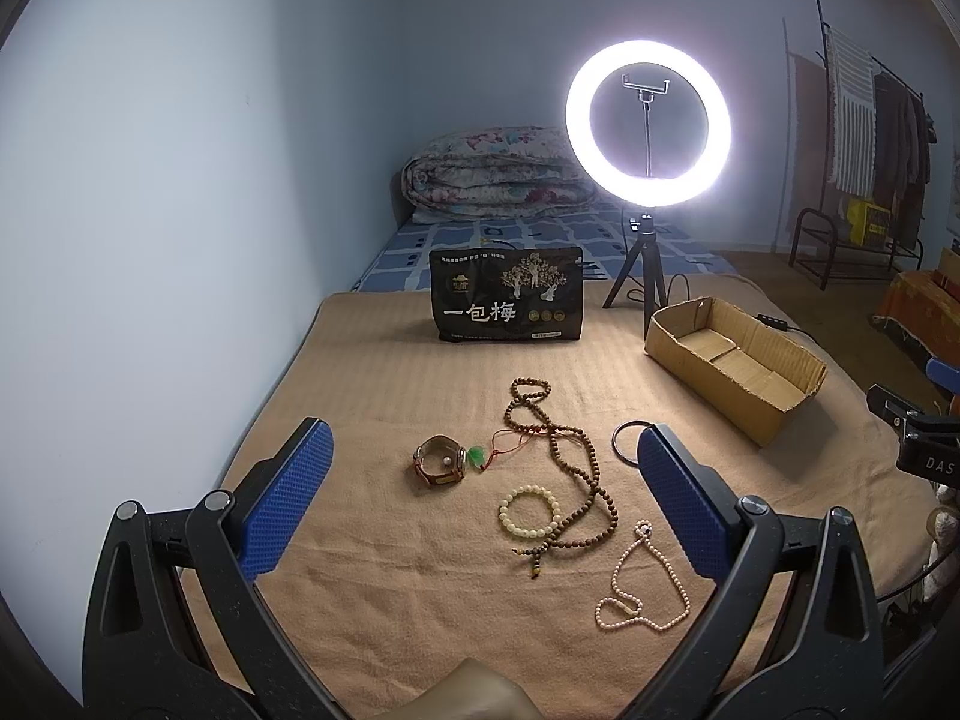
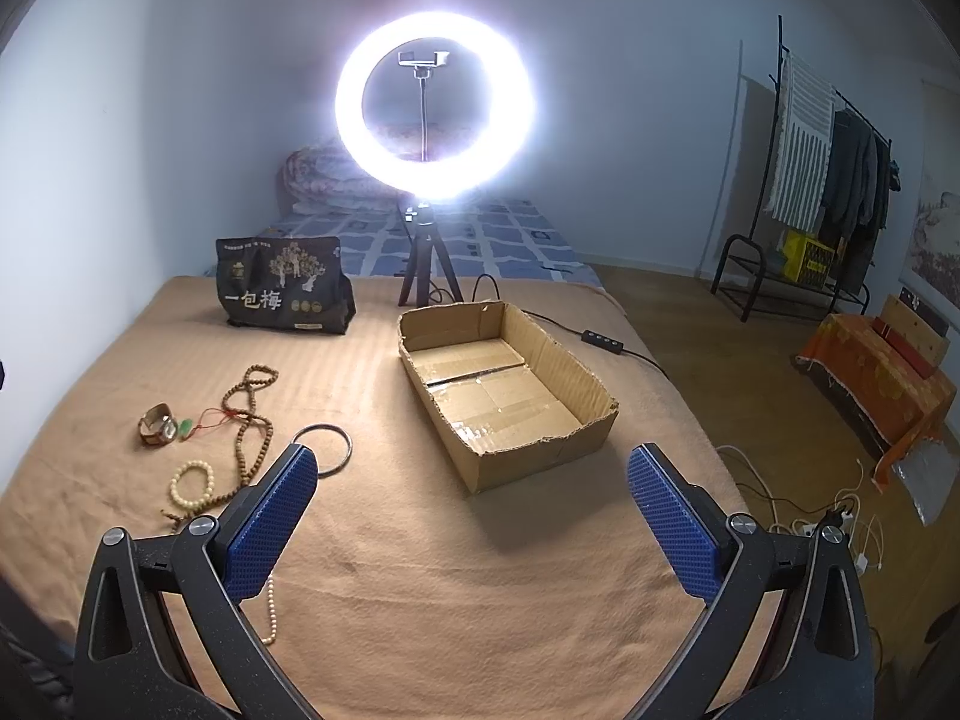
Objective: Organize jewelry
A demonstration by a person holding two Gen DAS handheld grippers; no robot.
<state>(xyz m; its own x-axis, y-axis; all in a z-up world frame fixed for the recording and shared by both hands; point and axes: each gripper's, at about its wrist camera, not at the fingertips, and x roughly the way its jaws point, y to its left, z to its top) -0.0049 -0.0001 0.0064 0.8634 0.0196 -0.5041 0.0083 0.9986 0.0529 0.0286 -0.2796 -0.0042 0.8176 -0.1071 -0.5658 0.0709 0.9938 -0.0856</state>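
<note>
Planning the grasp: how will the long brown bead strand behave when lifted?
Probably floppy: the strand lies in loose loops and should dangle. It crosses the pale bracelet and red cord, so it may drag them. Likely light, small beads.

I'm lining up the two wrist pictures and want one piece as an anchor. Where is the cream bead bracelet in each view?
Left wrist view: the cream bead bracelet lies just below centre, between the open tool's fingers, touching the long brown bead strand.
Right wrist view: the bracelet lies at lower left, left of the tool's left finger.
Shared landmark: the cardboard box, to the bracelet's right in both.
</note>
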